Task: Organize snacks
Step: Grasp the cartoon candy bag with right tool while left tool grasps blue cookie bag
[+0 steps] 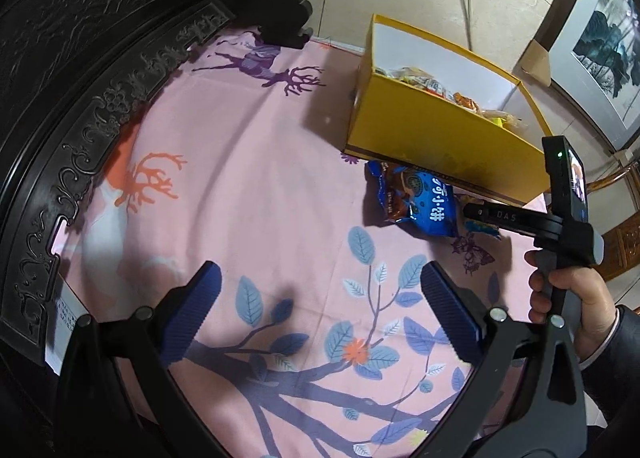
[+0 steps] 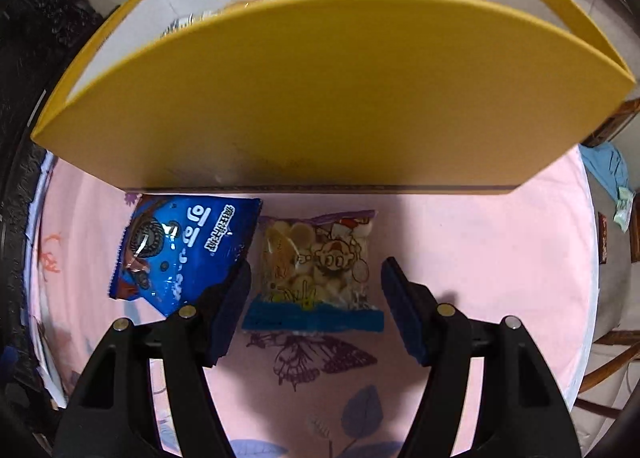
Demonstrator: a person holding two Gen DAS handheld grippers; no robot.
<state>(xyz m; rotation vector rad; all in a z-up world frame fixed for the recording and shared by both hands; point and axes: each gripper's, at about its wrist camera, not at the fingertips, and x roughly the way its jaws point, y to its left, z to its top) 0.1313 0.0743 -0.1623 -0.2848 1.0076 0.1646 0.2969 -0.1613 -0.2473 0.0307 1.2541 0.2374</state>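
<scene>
Clear cartoon-print biscuit packet [image 2: 316, 262] lies flat between the wide-open, empty right gripper [image 2: 316, 306], just before the yellow cardboard box [image 2: 320, 97]. Left gripper [image 1: 320, 310] also open, empty. Thin slippery film could slip out, or nudge the blue cookie packet [image 2: 184, 246].

A home: carved dark wood furniture [image 1: 120, 69], framed painting [image 1: 604, 53], and deer-print pink cloth [image 1: 240, 161].

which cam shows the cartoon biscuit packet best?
Right wrist. The cartoon biscuit packet lies flat and whole on the pink cloth, between the open right gripper fingers, beside the blue cookie bag. The left wrist view shows only a sliver behind the right gripper's body.
</scene>
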